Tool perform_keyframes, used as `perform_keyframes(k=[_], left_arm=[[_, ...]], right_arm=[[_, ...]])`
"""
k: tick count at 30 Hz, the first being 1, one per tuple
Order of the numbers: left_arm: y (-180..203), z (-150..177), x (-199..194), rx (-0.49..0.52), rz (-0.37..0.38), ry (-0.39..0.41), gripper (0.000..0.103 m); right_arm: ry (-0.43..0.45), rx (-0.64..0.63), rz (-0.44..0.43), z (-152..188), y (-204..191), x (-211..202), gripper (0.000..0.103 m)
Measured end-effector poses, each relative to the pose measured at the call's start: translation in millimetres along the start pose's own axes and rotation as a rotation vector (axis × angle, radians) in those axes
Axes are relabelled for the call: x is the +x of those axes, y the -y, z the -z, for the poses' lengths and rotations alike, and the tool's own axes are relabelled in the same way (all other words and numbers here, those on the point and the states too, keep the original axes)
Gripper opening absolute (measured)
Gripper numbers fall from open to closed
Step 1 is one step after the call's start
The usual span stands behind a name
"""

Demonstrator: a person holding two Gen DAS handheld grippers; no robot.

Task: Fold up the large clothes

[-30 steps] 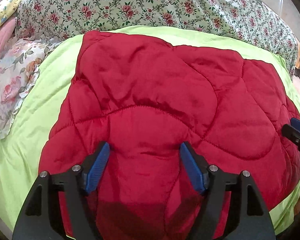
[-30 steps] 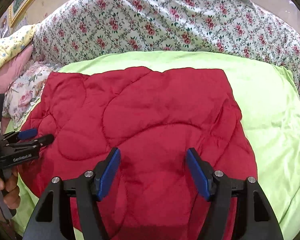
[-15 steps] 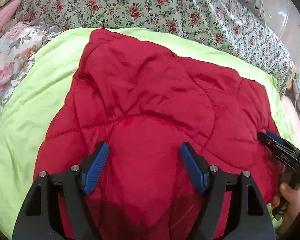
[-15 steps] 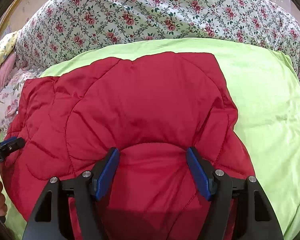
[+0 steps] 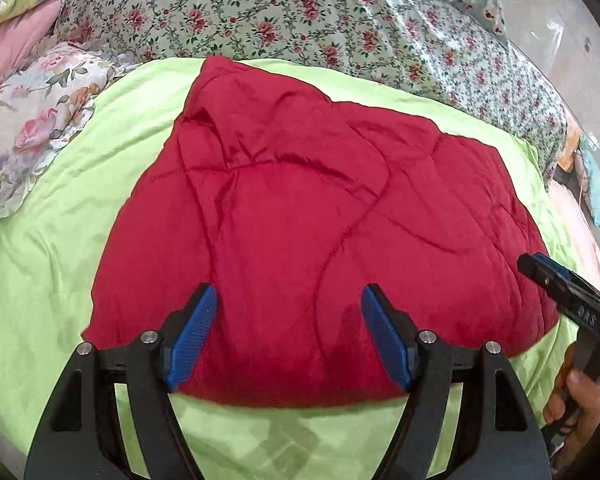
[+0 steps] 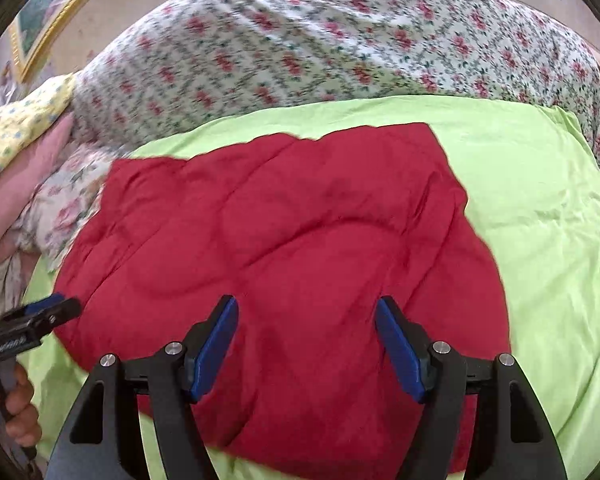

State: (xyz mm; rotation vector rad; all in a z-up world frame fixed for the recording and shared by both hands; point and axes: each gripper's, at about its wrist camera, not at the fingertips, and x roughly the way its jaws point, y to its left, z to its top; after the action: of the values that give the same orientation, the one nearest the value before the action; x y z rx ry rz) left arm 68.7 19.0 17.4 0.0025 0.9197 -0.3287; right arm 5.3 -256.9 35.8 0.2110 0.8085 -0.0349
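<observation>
I have the red quilted garment [image 5: 320,240] lying folded and flat on the lime-green bedspread [image 5: 52,264], its near edge just ahead of both tools. Through the left wrist camera my left tongs [image 5: 288,332] stand wide apart with nothing between the blue pads [image 5: 190,336]; they hang over the near edge of the red fabric, and I cannot tell whether the tips touch it. Green cover shows bare below them.

Through the right wrist camera my right tongs [image 6: 306,346] are likewise spread wide and gripping nothing, poised over the near right part of the garment [image 6: 292,256]. The same tongs show at the far right edge of the left view [image 5: 556,284], beside the garment's right border, with my hand [image 5: 576,396] on the handle. The left tongs show at the left edge of the right view [image 6: 40,316], just beside the red border.

Beyond the garment lies a rose-print quilt [image 6: 320,40], bunched along the far side of the bed. A floral pillow [image 5: 32,120] sits to the left.
</observation>
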Motion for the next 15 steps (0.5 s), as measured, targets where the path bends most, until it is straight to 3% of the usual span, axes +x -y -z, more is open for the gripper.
perform_keyframes(k=[5, 15], left_arm=[[13.6, 8.7, 3.0, 0.053, -0.024, -0.01, 0.077], [17.2, 13.6, 31.7, 0.074, -0.107, -0.019, 0.092]], right_arm=[[-0.027, -0.056, -0.03, 20.7, -21.2, -6.4, 0.073], [-0.072, -0.15, 0.122, 30.8, -23.4, 23.3, 0.075]])
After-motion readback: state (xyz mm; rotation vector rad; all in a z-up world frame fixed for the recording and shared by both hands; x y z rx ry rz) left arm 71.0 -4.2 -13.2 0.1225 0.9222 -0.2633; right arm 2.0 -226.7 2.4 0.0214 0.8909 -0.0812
